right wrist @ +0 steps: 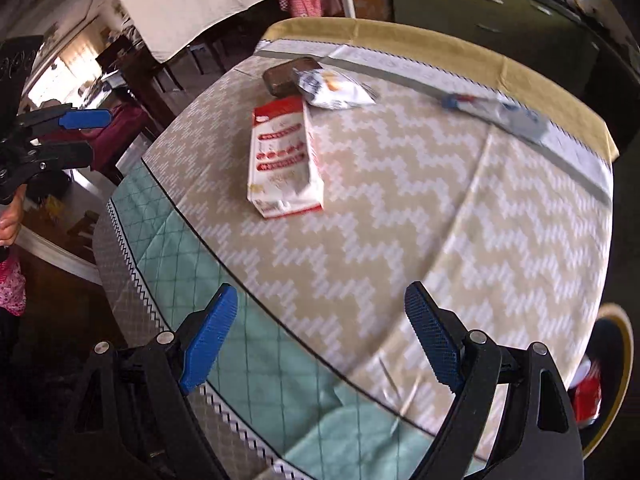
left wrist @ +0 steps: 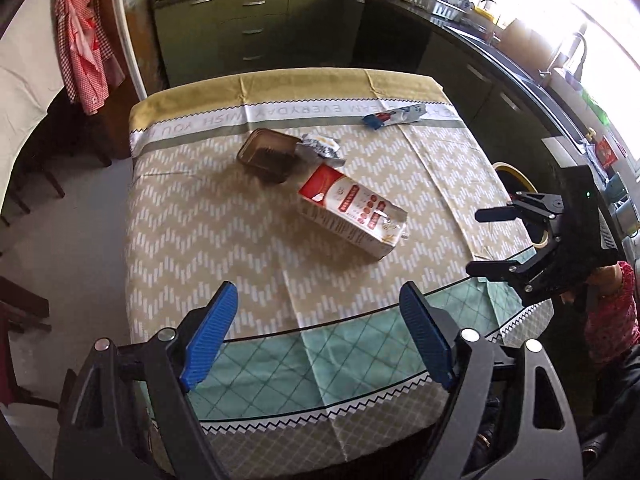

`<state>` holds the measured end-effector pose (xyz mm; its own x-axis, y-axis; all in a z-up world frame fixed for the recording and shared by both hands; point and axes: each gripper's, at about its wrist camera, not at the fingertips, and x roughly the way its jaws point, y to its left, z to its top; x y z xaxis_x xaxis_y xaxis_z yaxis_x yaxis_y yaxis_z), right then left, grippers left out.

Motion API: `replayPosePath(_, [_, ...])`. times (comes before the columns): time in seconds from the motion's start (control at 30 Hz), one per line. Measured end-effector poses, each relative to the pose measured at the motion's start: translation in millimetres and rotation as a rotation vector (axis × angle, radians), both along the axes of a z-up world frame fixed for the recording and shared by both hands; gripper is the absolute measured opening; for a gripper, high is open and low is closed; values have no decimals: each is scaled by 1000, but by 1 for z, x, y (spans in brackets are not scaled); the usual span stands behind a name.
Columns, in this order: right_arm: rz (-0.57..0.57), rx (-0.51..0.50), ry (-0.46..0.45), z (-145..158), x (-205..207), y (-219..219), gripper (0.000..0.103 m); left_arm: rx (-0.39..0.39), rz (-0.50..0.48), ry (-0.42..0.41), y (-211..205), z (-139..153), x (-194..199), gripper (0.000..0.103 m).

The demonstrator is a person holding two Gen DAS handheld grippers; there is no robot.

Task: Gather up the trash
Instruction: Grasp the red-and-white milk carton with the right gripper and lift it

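progress: early-mid, red item already in bin (right wrist: pixel 612 364) | left: red-white paper carton (left wrist: pixel 352 216), brown plastic tray (left wrist: pixel 268 156), silver foil wrapper (left wrist: pixel 320 146), blue-white sachet (left wrist: pixel 394 116) lying on bench (left wrist: pixel 200 240) | left hand-held gripper (left wrist: pixel 320 336) apart, empty | right hand-held gripper (right wrist: pixel 322 336) apart, empty

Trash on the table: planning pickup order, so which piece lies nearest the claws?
The red-and-white carton, lying flat mid-table; the brown tray, crumpled wrapper and blue-ended packet lie farther back.

A red-and-white paper carton (left wrist: pixel 352 216) lay on the zigzag-patterned tablecloth (left wrist: pixel 208 232); a brown plastic tray (left wrist: pixel 266 156) sat at its ten o'clock, beside a crumpled silver wrapper (left wrist: pixel 322 146).
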<state>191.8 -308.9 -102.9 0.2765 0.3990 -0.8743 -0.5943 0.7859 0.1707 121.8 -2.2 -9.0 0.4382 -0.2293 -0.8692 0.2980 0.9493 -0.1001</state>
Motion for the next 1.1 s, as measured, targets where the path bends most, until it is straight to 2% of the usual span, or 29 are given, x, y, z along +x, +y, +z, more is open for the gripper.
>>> replayPosePath(0.2, [67, -68, -73, -6, 27, 59, 87, -36, 39, 60, 29, -27, -1, 79])
replayPosePath(0.4, [77, -105, -44, -25, 49, 90, 87, -53, 33, 84, 41, -41, 0, 79])
replayPosePath(0.5, [77, -107, -21, -30, 56, 99, 81, -62, 26, 96, 44, -46, 1, 79])
replayPosePath(0.57, [74, -113, -8, -34, 61, 105, 69, -66, 24, 102, 45, -48, 2, 79])
replayPosePath(0.7, [59, -114, 17, -39, 69, 110, 63, -67, 17, 111, 45, -52, 3, 79])
replayPosePath(0.77, [50, -117, 14, -40, 72, 110, 56, -66, 11, 115, 45, -54, 3, 79])
replayPosePath(1.1, [44, -59, 29, -20, 37, 82, 55, -55, -10, 128, 32, -57, 5, 79])
